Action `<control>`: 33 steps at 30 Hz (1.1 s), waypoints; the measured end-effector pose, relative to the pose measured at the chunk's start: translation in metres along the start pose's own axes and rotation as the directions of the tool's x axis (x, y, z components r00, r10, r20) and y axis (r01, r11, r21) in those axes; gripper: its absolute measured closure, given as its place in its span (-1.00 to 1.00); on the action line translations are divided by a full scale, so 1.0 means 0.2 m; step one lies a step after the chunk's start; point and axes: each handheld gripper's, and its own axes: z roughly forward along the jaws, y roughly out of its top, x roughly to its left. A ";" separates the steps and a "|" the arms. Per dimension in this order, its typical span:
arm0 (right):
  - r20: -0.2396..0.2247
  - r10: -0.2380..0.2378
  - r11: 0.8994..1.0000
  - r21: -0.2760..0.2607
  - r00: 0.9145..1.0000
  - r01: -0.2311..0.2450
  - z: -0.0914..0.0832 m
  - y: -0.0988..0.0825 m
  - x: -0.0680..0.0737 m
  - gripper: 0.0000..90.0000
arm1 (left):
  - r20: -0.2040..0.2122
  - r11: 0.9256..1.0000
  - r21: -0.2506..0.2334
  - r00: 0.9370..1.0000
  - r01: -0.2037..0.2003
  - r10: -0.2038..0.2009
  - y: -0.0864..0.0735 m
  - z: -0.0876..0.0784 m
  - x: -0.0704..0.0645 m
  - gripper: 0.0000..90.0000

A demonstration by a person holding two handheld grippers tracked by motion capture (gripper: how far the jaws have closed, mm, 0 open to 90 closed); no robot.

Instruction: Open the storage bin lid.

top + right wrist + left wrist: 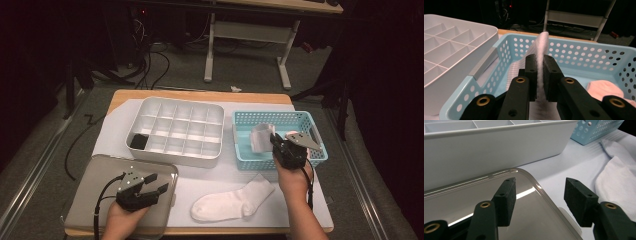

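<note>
My right gripper (274,138) (539,75) is shut on a pale white-pink sock (261,136) (540,50), holding it over the light blue perforated basket (320,145) (584,55). A pink sock (605,89) lies in the basket's right part. A white sock (232,201) (616,177) lies flat on the white sheet near the front edge. My left gripper (156,183) (539,200) is open, with nothing between its pads, above the corner of a translucent grey lid (100,185) (529,220). The white divided organizer tray (210,159) (499,152) stands behind; a black item (138,141) fills its front-left cell.
A white sheet (200,180) covers most of the wooden table (150,95). Cables and the legs of a white desk (210,55) are on the floor beyond the far edge. The basket sits right of the tray with a narrow gap between them.
</note>
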 end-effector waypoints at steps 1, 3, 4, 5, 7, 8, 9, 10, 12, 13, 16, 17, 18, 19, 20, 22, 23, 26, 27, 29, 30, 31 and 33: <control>0.002 0.000 1.000 -0.014 1.000 0.000 -0.01 0.01 0.00 0.84 | 0.000 1.000 0.000 1.000 -0.001 0.001 0.00 0.00 0.00 -0.04; 0.008 -0.005 1.000 -0.029 1.000 0.006 -0.03 0.02 0.00 0.85 | 0.000 1.000 0.001 1.000 -0.002 0.002 0.00 0.00 0.00 -0.04; 0.010 -0.005 0.999 -0.034 1.000 0.005 -0.04 0.03 0.00 0.85 | -0.001 1.000 0.000 1.000 -0.002 0.002 0.00 0.00 0.00 -0.04; 0.010 -0.005 0.999 -0.034 1.000 0.005 -0.04 0.03 0.00 0.85 | -0.001 1.000 0.000 1.000 -0.002 0.002 0.00 0.00 0.00 -0.04; 0.010 -0.009 0.999 -0.054 1.000 0.009 -0.07 0.05 0.00 0.85 | -0.002 1.000 -0.002 1.000 0.001 -0.001 0.00 0.00 -0.01 -0.04; 0.010 -0.009 0.999 -0.054 1.000 0.009 -0.07 0.05 0.00 0.85 | -0.002 1.000 -0.002 1.000 0.001 -0.001 0.00 0.00 -0.01 -0.04; 0.006 -0.010 0.998 -0.060 1.000 0.011 -0.08 0.06 0.00 0.85 | -0.003 1.000 -0.003 1.000 0.002 -0.002 0.00 0.00 -0.01 -0.04; 0.007 -0.014 0.997 -0.070 1.000 0.015 -0.10 0.07 0.00 0.85 | -0.003 1.000 -0.004 1.000 0.003 -0.003 0.00 0.00 0.00 -0.04; 0.001 -0.018 0.996 -0.082 1.000 0.018 -0.12 0.08 0.00 0.85 | -0.002 1.000 -0.004 1.000 0.004 -0.004 0.00 0.00 -0.01 -0.04; 0.004 -0.020 0.996 -0.090 1.000 0.020 -0.14 0.10 0.01 0.85 | -0.001 1.000 -0.001 1.000 -0.002 0.002 0.00 0.00 -0.01 -0.04; -0.003 -0.024 0.995 -0.099 1.000 0.023 -0.16 0.11 0.01 0.85 | 0.002 1.000 -0.001 1.000 -0.005 0.005 0.00 0.00 -0.02 -0.04; -0.004 -0.028 0.994 -0.109 1.000 0.027 -0.18 0.12 0.02 0.85 | 0.002 1.000 0.001 1.000 -0.006 0.006 0.00 0.00 -0.02 -0.04; -0.004 -0.028 0.994 -0.109 1.000 0.027 -0.18 0.12 0.02 0.85 | 0.004 1.000 0.002 1.000 -0.006 0.006 0.00 0.01 -0.02 -0.04; -0.008 -0.027 0.993 -0.117 1.000 0.026 -0.20 0.13 0.03 0.85 | 0.004 1.000 0.001 1.000 -0.006 0.006 0.00 0.01 -0.02 -0.04; -0.011 -0.028 0.993 -0.118 1.000 0.027 -0.21 0.13 0.03 0.85 | 0.004 1.000 0.002 1.000 -0.006 0.006 0.00 0.01 -0.02 -0.04; -0.019 -0.030 0.991 -0.131 0.999 0.027 -0.25 0.13 0.05 0.85 | 0.005 1.000 0.003 1.000 -0.006 0.006 0.00 0.01 -0.02 -0.04; -0.019 -0.030 0.991 -0.131 0.999 0.027 -0.25 0.13 0.05 0.85 | 0.005 1.000 0.003 1.000 -0.004 0.004 0.00 0.01 -0.02 -0.04; -0.029 -0.037 0.989 -0.141 0.999 0.033 -0.28 0.12 0.07 0.85 | 0.008 1.000 -0.005 1.000 0.001 -0.001 0.00 0.01 -0.03 -0.04; -0.034 -0.041 0.989 -0.145 0.999 0.036 -0.30 0.12 0.07 0.85 | 0.008 1.000 -0.006 1.000 -0.003 0.003 0.00 0.01 -0.03 -0.04; -0.042 -0.043 0.988 -0.152 0.998 0.036 -0.32 0.11 0.09 0.85 | 0.010 1.000 -0.011 1.000 -0.002 0.002 0.01 0.01 -0.03 -0.04; -0.046 -0.045 0.988 -0.153 0.998 0.037 -0.34 0.11 0.10 0.85 | 0.010 1.000 -0.010 1.000 -0.004 0.004 0.01 0.01 -0.04 -0.04; -0.055 -0.056 0.985 -0.164 0.997 0.046 -0.37 0.10 0.11 0.84 | 0.009 1.000 -0.012 1.000 -0.008 0.008 0.01 0.01 -0.04 -0.04; -0.065 -0.059 0.985 -0.169 0.996 0.047 -0.40 0.08 0.13 0.85 | 0.008 1.000 -0.013 1.000 -0.008 0.008 0.01 0.01 -0.04 -0.04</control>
